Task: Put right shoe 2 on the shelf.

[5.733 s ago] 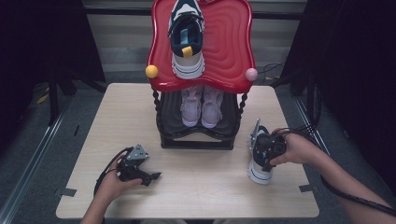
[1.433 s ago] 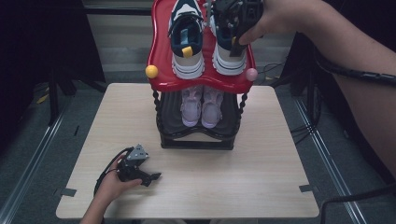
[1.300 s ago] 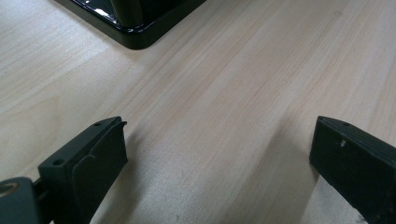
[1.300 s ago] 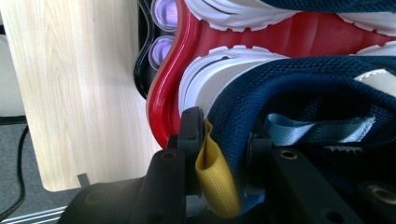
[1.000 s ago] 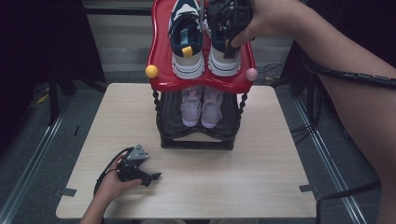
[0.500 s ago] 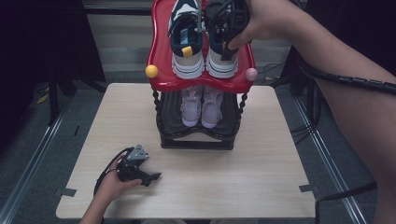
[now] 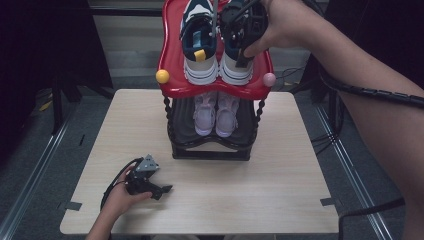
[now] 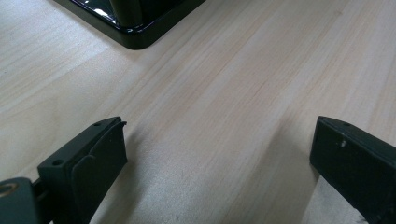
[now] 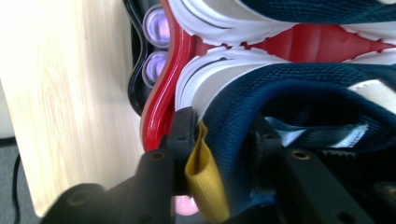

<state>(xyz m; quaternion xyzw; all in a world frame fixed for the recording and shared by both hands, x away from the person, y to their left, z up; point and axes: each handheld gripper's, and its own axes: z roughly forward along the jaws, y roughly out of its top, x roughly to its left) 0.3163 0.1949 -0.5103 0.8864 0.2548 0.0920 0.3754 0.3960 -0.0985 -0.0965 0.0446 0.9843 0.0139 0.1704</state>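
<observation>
Up on the red shelf, the second sneaker sits beside its mate; right gripper jaws, just easing open, still bracket its heel; left gripper rests open.

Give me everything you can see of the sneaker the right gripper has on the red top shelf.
The right-hand sneaker is navy mesh with a thick white sole and a yellow heel tab. It stands flat on the red shelf, heel toward the person, beside its mate, soles close together. The right gripper straddles its heel collar: one jaw outside by the tab, one inside the opening. The jaws have just been opening, and whether the pads press cannot be told.
</observation>
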